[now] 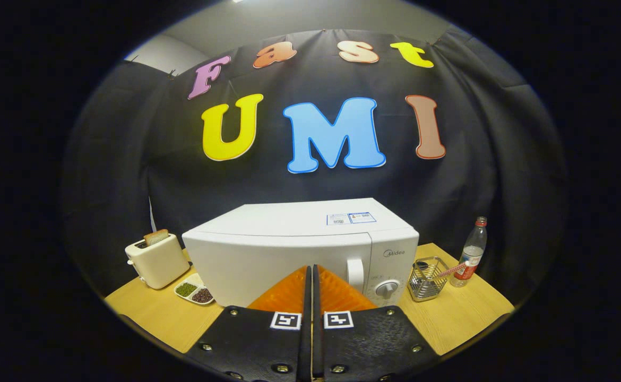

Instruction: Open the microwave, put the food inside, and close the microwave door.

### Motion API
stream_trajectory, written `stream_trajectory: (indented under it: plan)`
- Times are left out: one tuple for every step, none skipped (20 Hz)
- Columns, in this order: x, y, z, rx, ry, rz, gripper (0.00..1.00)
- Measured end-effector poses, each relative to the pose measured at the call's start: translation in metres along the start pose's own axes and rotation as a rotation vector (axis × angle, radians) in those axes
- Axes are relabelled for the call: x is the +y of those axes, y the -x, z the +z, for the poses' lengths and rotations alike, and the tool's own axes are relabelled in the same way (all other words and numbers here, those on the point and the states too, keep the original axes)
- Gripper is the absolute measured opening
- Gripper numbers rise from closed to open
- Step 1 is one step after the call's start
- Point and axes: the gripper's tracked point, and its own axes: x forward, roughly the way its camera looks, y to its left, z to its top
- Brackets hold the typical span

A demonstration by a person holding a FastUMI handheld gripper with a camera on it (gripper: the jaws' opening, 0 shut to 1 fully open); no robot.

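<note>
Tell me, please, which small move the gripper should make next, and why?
Probably open the jaws and ease toward the door handle. The microwave door looks closed, the gripper is shut on nothing, and the handle sits just ahead, slightly to one side of the tips.

gripper (310,273) | fingers pressed together, ribbed wedge pads | textured carriage plates fitted with screws | one square fiducial marker per plate

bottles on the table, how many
1: a clear bottle stands beside the wire basket, off the microwave's knob side. More could hide behind the microwave. The tool is shut.
</note>
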Motion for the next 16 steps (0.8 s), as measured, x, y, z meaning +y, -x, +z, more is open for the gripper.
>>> stream_trajectory:
  plan:
    - [0.000, 0.008, 0.004, -0.008, 0.002, -0.003, 0.01]
    - [-0.001, 0.017, 0.006, -0.012, 0.005, -0.007, 0.01]
    - [-0.001, 0.024, 0.008, -0.017, 0.005, -0.009, 0.01]
    - [-0.002, 0.033, 0.011, -0.023, 0.005, -0.014, 0.01]
    - [-0.003, 0.040, 0.013, -0.028, 0.005, -0.016, 0.01]
    - [-0.003, 0.048, 0.015, -0.033, 0.004, -0.020, 0.01]
    - [-0.004, 0.056, 0.017, -0.039, 0.003, -0.023, 0.01]
    - [-0.004, 0.065, 0.019, -0.047, 0.000, -0.027, 0.01]
    - [-0.004, 0.073, 0.021, -0.052, -0.002, -0.030, 0.01]
    - [-0.004, 0.083, 0.022, -0.059, -0.005, -0.030, 0.01]
    - [-0.004, 0.091, 0.024, -0.065, -0.008, -0.032, 0.01]
    - [-0.005, 0.101, 0.026, -0.073, -0.010, -0.033, 0.01]
    - [-0.004, 0.110, 0.027, -0.079, -0.012, -0.032, 0.01]
    - [-0.005, 0.120, 0.028, -0.087, -0.011, -0.033, 0.01]
    - [-0.005, 0.129, 0.027, -0.092, -0.008, -0.033, 0.01]
    - [-0.005, 0.139, 0.027, -0.097, -0.006, -0.033, 0.01]
